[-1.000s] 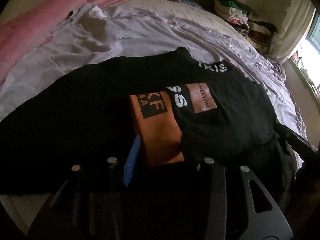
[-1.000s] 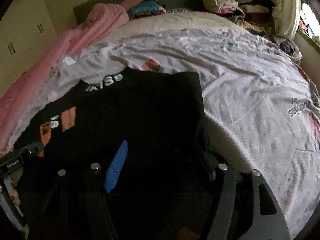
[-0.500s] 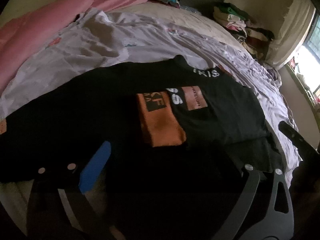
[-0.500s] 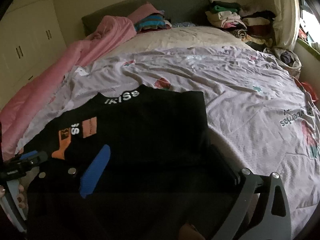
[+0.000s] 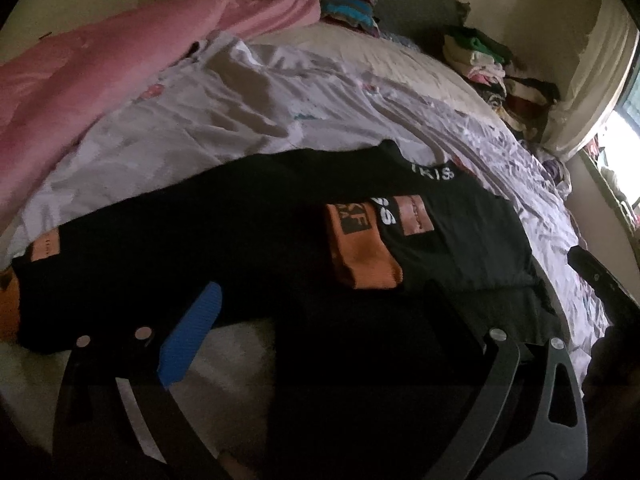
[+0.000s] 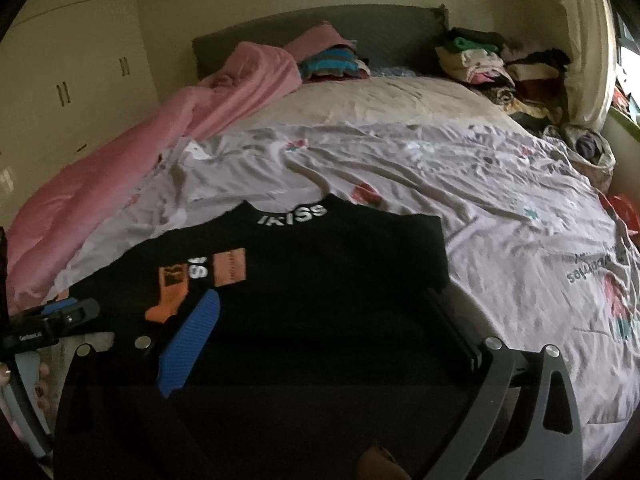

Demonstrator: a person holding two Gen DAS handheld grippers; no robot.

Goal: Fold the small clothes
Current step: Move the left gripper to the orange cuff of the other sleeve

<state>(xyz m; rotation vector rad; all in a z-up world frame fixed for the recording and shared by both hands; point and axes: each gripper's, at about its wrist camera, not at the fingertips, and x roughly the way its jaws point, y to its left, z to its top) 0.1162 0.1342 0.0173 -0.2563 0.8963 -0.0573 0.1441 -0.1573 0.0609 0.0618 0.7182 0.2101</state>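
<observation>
A black top [image 5: 248, 216] with white lettering at the neck and orange patches lies flat on the bed sheet [image 5: 280, 92]. One sleeve is folded across its chest, ending in an orange cuff [image 5: 360, 256]. The other sleeve stretches left to a second orange cuff [image 5: 8, 308]. My left gripper [image 5: 320, 316] hovers open over the top's near hem, nothing between its fingers. My right gripper [image 6: 320, 324] is open too, above the right half of the black top [image 6: 328, 272]. The left gripper [image 6: 52, 320] also shows at the left edge of the right wrist view.
A pink blanket [image 6: 168, 132] runs along the bed's left side. Piles of clothes [image 6: 492, 68] and a striped stack [image 6: 332, 64] sit by the grey headboard [image 6: 380, 36]. A cream wardrobe [image 6: 72, 48] stands at left, a bright window [image 5: 624, 128] at right.
Both grippers' jaws have spread wide, and both grippers have lifted and drawn back from the black top. The top stays flat, its sleeve folded across.
</observation>
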